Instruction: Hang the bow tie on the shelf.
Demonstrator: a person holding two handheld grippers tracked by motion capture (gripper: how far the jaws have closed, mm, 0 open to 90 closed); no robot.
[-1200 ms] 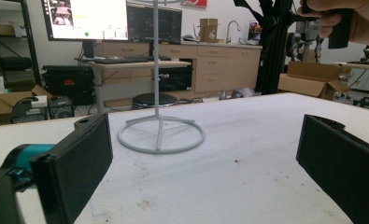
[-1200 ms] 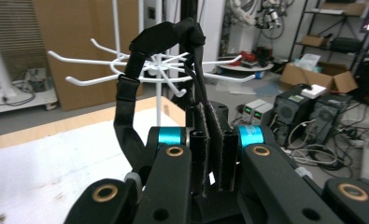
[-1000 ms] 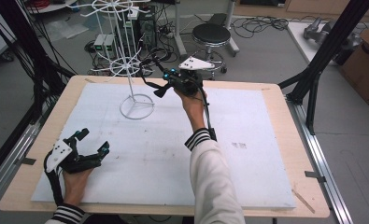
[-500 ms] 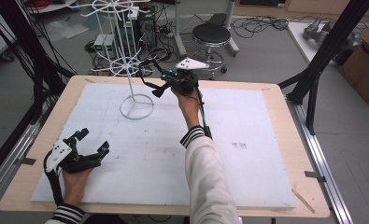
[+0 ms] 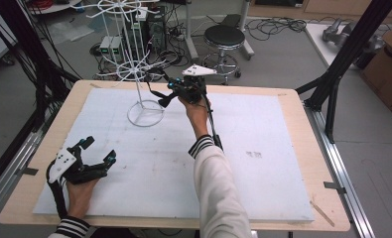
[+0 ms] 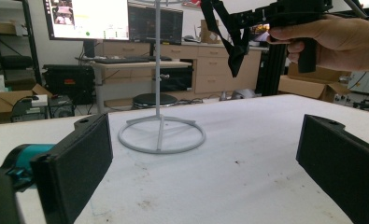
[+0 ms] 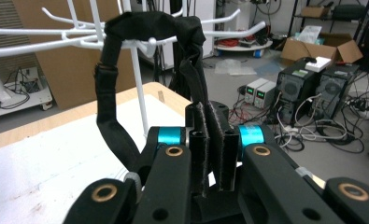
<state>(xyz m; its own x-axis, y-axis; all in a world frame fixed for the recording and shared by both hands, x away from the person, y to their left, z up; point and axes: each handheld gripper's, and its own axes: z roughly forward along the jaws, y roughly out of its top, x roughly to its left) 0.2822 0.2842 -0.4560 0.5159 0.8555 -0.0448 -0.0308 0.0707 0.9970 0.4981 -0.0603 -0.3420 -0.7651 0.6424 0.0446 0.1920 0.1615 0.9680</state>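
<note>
The left gripper [image 5: 95, 151] rests low on the white mat [image 5: 263, 198] at the near left corner of the counter [image 5: 302, 114], held in the person's left hand [image 5: 79, 191]. Its jaws stand wide apart with nothing between them; in the left gripper view the two black pads [image 6: 74, 165] frame bare mat, with the rack's ring base beyond them.

The white wire rack [image 5: 145, 101] stands upright on the far left part of the mat, well apart from the left gripper. Its ring base lies flat on the mat and its hooked arms [image 7: 56, 39] radiate from the centre pole.

The right gripper [image 5: 163, 99] is held above the counter just right of the rack, in the right hand [image 5: 196, 111], with its tip toward the rack. Its jaws are closed on a black strap [image 7: 149, 25] (pads pressed together on the strap end). In the right gripper view the strap loops up and over one of the rack's hooked arms and hangs down on both sides.
</note>
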